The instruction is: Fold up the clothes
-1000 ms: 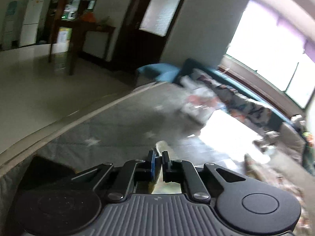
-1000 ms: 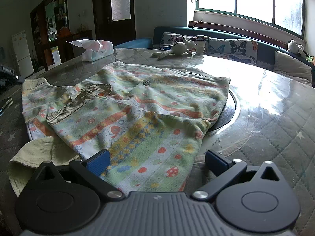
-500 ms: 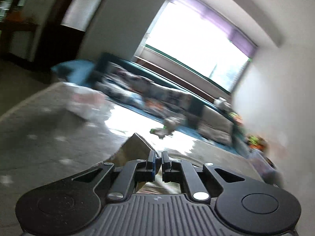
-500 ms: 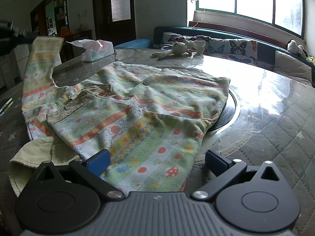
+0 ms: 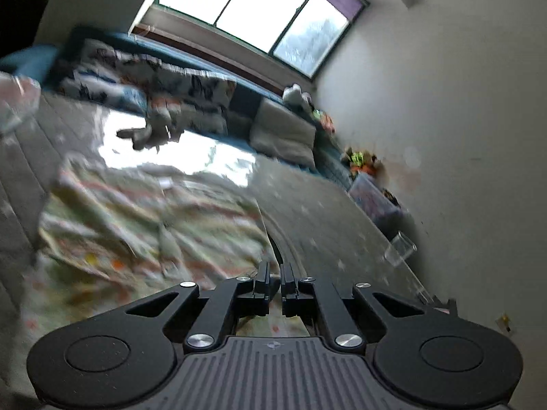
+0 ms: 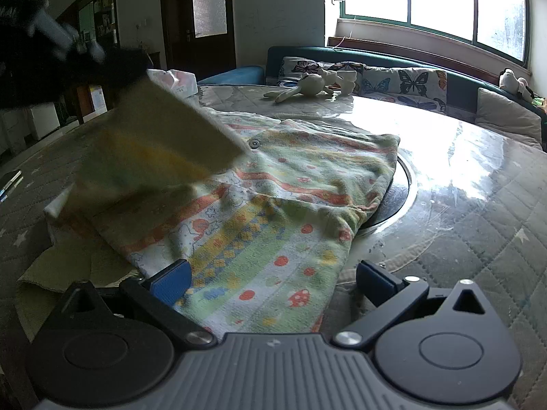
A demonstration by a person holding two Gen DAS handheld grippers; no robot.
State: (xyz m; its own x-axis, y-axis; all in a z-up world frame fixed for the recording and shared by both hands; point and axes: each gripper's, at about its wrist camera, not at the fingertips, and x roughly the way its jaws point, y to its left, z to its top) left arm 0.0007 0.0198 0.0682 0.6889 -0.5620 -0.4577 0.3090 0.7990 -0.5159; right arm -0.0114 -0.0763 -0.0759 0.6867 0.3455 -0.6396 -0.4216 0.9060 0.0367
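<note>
Left view: swung from door side toward window; left gripper (image 5: 276,280) pinched, probably on sleeve, blurred over garment (image 5: 143,225).

Right view: sleeve (image 6: 154,150) now lifted across garment on table (image 6: 478,177); right gripper (image 6: 273,280) spread, empty. Fold underway.

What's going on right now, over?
Left gripper shut on garment sleeve, lifted across the body. Right gripper open, low at the hem. Plush rabbit on table, well apart.
</note>
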